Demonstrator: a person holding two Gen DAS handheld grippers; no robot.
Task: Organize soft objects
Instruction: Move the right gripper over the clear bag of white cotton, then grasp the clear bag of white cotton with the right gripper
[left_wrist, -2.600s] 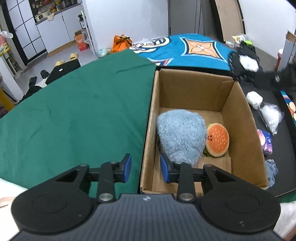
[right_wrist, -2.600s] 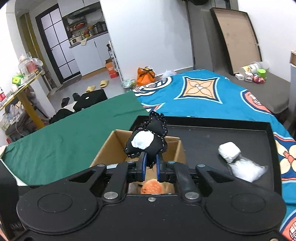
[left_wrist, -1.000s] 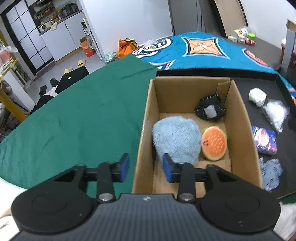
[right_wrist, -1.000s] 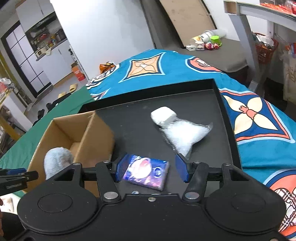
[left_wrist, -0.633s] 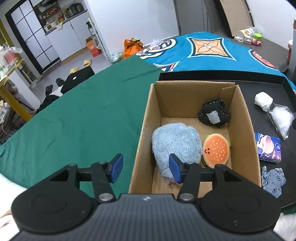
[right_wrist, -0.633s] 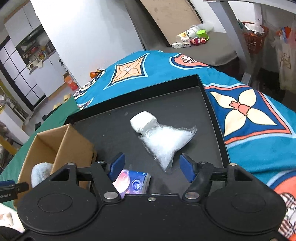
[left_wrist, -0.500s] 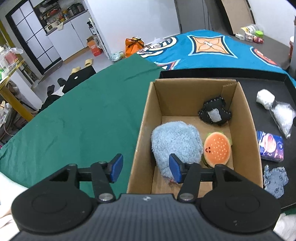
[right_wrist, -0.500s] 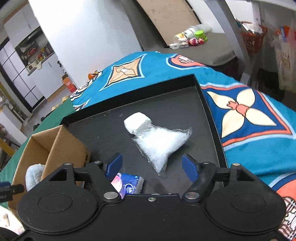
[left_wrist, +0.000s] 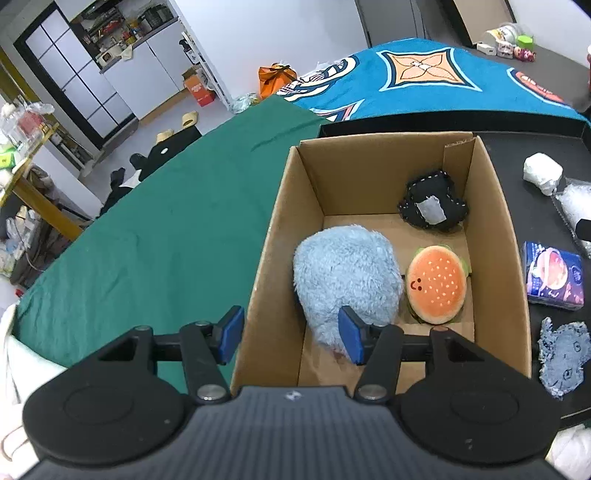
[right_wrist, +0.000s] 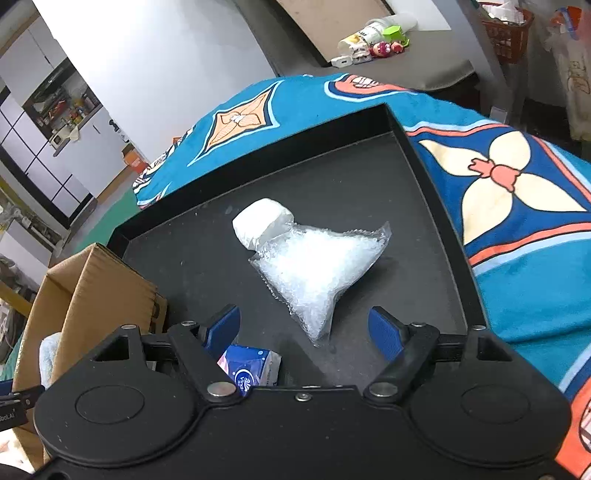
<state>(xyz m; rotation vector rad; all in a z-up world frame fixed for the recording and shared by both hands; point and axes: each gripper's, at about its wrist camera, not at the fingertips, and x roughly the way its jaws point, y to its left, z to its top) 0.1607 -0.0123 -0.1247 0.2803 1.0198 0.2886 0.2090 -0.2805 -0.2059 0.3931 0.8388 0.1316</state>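
On the black tray (right_wrist: 424, 192), the right gripper (right_wrist: 304, 328) hangs over the clear plastic bag (right_wrist: 317, 266), fingers apart, opening, nothing between; slippery film may slide away. Left gripper (left_wrist: 291, 334) straddles the cardboard box (left_wrist: 275, 236) wall, opening, seemingly untouching

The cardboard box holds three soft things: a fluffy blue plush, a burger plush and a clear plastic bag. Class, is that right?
Not quite. The third thing in the cardboard box is a black stitched plush, beside the fluffy blue plush and burger plush. The clear plastic bag lies outside on the black tray, as both wrist views show.
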